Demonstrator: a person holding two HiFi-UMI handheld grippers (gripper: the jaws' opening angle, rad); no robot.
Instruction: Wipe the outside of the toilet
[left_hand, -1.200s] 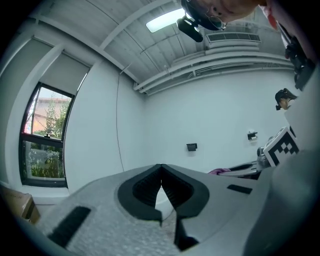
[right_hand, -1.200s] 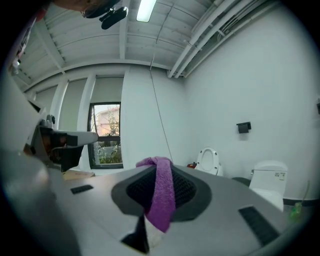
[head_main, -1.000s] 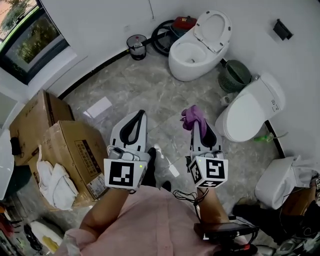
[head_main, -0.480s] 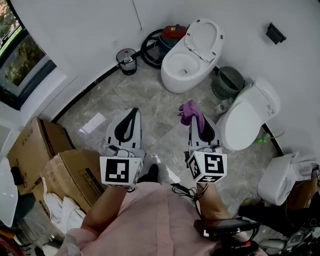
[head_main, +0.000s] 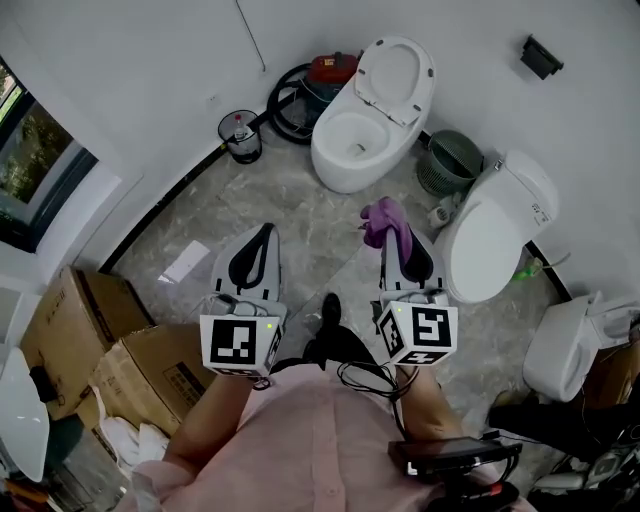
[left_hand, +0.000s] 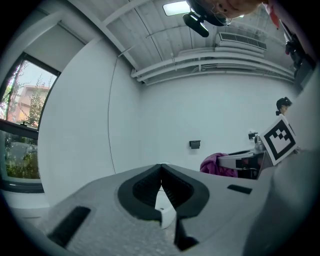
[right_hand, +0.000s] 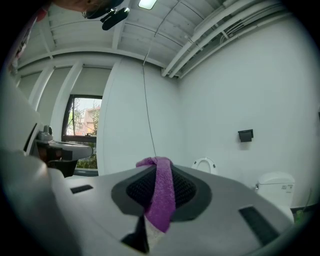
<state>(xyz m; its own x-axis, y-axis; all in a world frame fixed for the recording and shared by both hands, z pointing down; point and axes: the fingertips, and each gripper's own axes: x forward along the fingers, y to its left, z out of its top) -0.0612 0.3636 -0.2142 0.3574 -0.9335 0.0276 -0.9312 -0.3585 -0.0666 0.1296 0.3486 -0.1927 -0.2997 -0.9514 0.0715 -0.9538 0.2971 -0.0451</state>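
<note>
At the left, cardboard boxes (head_main: 95, 335) crowd the floor, so if we step back that way to reach, we could knock into them. Our left gripper (head_main: 267, 232) is up in the air with its jaws pressed together on nothing. It gives no support, and swung forward carelessly its hard tip could rap the porcelain. A cable (head_main: 365, 378) loops loose at our waist between the arms, and a long reach could snag it. Our right gripper (head_main: 398, 238) has its jaws clamped on a purple cloth (head_main: 383, 218), which bunches over the tip. Only a narrow fold seems pinched, so we judge that dragging it across a curved surface may pull it free or let bare jaw scrape the glaze. No toilet is touched yet. The open toilet (head_main: 345, 150) stands far ahead, the closed toilet (head_main: 495, 235) is to the right and nearer the cloth, and a third (head_main: 558, 352) is at the right edge. Choosing the open one risks the cloth dipping over the rim into the bowl and not keeping to the outside.
</note>
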